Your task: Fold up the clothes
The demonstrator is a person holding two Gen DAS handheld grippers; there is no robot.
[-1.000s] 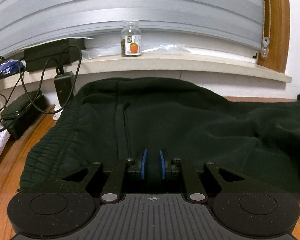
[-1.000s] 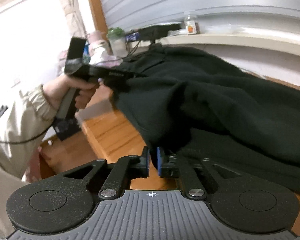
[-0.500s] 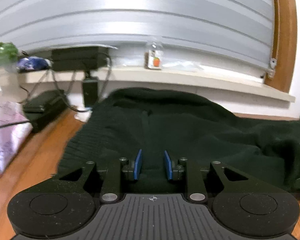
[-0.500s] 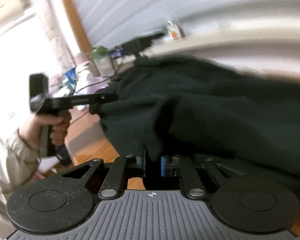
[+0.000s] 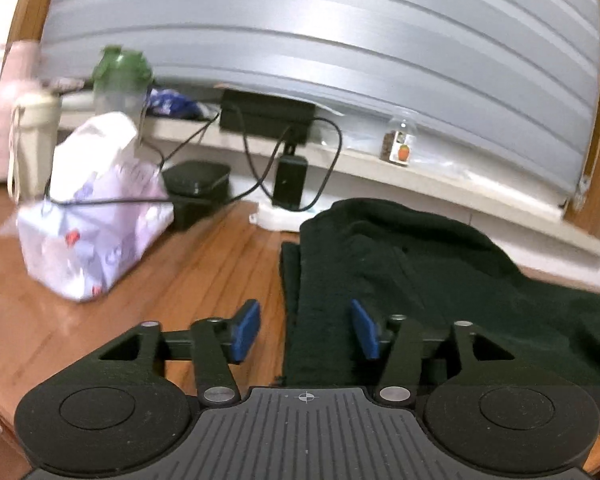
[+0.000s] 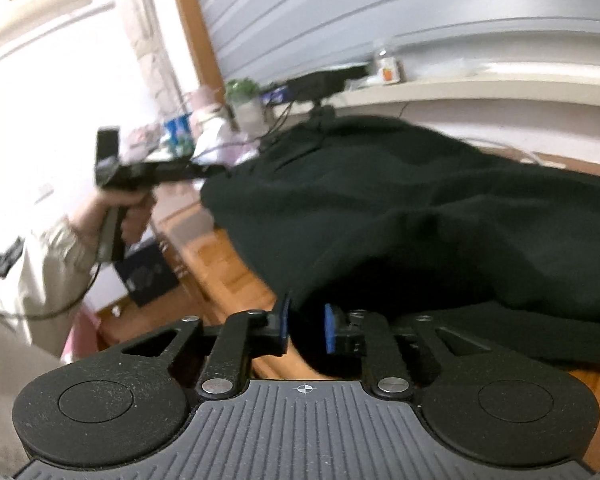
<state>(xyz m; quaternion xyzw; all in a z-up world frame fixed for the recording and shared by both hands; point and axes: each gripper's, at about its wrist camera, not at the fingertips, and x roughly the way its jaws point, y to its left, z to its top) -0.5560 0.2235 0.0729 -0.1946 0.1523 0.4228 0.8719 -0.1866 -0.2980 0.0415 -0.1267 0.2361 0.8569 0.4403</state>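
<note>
The dark garment (image 5: pixel 440 280) lies spread over the wooden table (image 5: pixel 180 272), its ribbed edge running toward the window sill (image 5: pixel 440 176) at the back. In the right wrist view the same cloth (image 6: pixel 420 208) bulges up in a thick fold and drapes toward the table's near edge.

The left gripper (image 5: pixel 305 330) hovers over the garment's left border. Its jaws are opening, and the blue pads (image 5: pixel 246 330) stand wide apart: the edge of the cloth sits in the gap between them, but neither pad presses on it, so the cloth is let go. In the right wrist view this gripper (image 6: pixel 216 171) shows at the left, held by a hand (image 6: pixel 128 216) in a pale sleeve (image 6: pixel 56 256), though blur hides its tips there.

The right gripper (image 6: pixel 306 326) is at the near fold of the garment. Its jaws are opening too; dark cloth fills the narrow gap between its pads (image 6: pixel 331 328), and I cannot tell whether they still pinch it.

On the table to the left stand a white plastic bag (image 5: pixel 96 216), a black case (image 5: pixel 198 188) and some bottles (image 5: pixel 120 76). A small jar (image 5: pixel 400 146) and a black box (image 5: pixel 266 114) with cables sit on the sill.
</note>
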